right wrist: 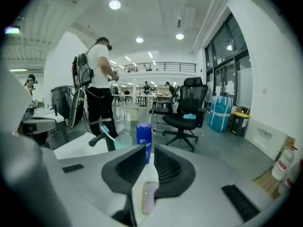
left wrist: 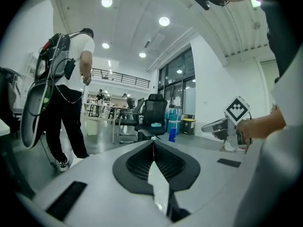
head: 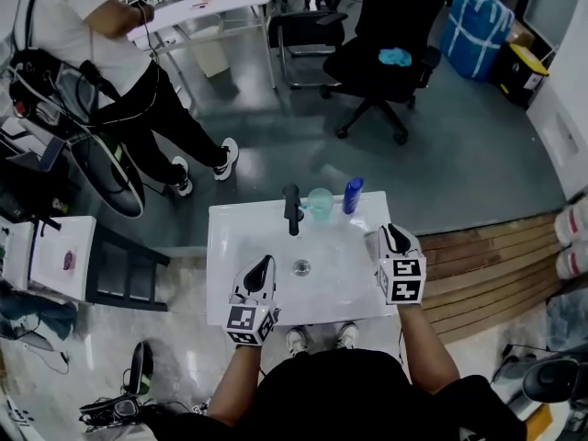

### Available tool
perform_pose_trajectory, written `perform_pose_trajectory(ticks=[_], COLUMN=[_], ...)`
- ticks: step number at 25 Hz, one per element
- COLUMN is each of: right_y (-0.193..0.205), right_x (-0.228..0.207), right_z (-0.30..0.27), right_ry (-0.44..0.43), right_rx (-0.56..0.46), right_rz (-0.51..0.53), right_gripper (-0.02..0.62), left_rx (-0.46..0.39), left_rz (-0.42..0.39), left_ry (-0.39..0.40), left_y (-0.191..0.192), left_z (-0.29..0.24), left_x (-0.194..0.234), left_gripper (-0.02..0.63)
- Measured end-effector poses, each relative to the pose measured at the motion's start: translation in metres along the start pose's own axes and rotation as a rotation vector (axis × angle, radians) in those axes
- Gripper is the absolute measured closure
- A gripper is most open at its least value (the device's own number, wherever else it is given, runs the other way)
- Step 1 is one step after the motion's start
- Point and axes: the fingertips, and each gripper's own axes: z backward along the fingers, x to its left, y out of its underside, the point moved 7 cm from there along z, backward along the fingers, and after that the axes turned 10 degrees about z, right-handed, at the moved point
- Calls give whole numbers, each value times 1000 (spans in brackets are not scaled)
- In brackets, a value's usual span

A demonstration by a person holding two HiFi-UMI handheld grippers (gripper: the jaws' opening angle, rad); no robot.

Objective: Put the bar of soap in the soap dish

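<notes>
A pale pink bar of soap (right wrist: 149, 196) lies in a clear soap dish (right wrist: 140, 203) on the white sink's right rim. It shows through the gap under my right gripper (right wrist: 147, 148). That gripper hangs above the dish, its jaws a narrow slit apart with nothing between them. In the head view the right gripper (head: 393, 231) covers the dish. My left gripper (head: 265, 264) hovers over the left part of the basin (head: 335, 269). Its jaws meet at the tips (left wrist: 152, 142) and hold nothing.
At the sink's back edge stand a black faucet (head: 292, 209), a pale green cup (head: 320, 204) with a toothbrush and a blue bottle (head: 353, 195). A black office chair (head: 381, 58) and a person (head: 110, 53) wearing a backpack are beyond the sink. Wooden boards (head: 501, 265) lie at the right.
</notes>
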Motion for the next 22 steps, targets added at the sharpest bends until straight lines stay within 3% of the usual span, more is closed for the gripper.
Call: perform_pose_trajectory(ticks=[4,10,22], right_y=[-40,-69,-72], right_x=[4,12,14], right_z=[31,64,73], right_ry=[6,41,65], right_rx=[-151,-331,-383], right_rz=[-9,45,59], right_gripper=[574,577,578], left_rx=[-14,-20,-55], left_rz=[-62,-111,-110], left_ry=[30,69,121], left_y=[-15,-30,-49], left_z=[-2,-8,-14], left_x=[-11,-23,-34], left_gripper=[586,586,586])
